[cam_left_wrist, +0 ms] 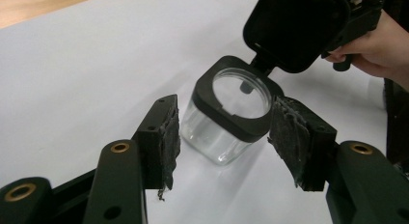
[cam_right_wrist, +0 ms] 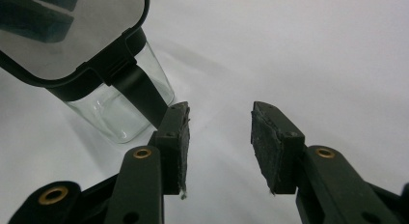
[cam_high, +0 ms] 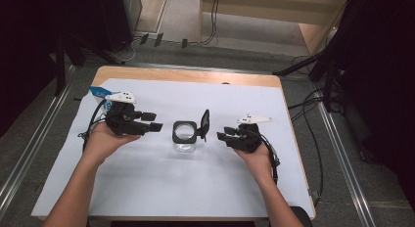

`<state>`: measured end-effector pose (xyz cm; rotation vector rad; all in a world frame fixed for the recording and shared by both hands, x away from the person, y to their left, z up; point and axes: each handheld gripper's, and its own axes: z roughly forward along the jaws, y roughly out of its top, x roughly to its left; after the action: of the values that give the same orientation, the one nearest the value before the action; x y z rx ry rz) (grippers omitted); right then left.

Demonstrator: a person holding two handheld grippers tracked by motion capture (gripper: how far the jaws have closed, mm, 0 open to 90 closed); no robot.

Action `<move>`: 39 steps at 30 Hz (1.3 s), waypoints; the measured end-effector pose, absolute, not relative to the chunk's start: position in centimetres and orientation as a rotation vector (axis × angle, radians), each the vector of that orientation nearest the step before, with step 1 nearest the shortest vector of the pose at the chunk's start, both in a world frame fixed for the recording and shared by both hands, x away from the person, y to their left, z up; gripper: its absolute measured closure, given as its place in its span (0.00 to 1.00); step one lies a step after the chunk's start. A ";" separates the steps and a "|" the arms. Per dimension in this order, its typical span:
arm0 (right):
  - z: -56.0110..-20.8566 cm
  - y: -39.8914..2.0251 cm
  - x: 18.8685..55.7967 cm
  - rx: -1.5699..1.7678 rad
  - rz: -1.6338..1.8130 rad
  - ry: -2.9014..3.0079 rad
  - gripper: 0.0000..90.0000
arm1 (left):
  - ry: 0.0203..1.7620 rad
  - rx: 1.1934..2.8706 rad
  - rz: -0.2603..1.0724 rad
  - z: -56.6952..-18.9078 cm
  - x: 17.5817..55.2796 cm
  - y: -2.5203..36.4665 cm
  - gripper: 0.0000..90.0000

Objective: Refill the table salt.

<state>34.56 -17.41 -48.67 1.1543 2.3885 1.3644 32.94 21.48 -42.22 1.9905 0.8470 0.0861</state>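
The jar (cam_left_wrist: pixel 226 113) sits between the left tool's (cam_left_wrist: pixel 224 137) spread jaws.

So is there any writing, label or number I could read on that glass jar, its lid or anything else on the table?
None can be read.
Glass jar and its open black lid: no writing shows.
Blue tag at the table's far left corner: it bears white marks, too small and blurred to read.
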 end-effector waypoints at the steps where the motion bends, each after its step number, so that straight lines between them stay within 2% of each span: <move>1: -48.7 -17.4 34.6 1.155 1.361 2.389 0.65 | 0.853 1.988 0.086 -42.2 32.9 21.8 0.50; 39: -49.2 -16.2 36.5 1.106 1.312 2.454 0.63 | 1.102 1.886 0.240 -42.1 31.1 31.2 0.49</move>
<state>36.51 -16.22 -49.25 1.1059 2.4538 1.3120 31.06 31.20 -42.11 1.8865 1.1019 0.2401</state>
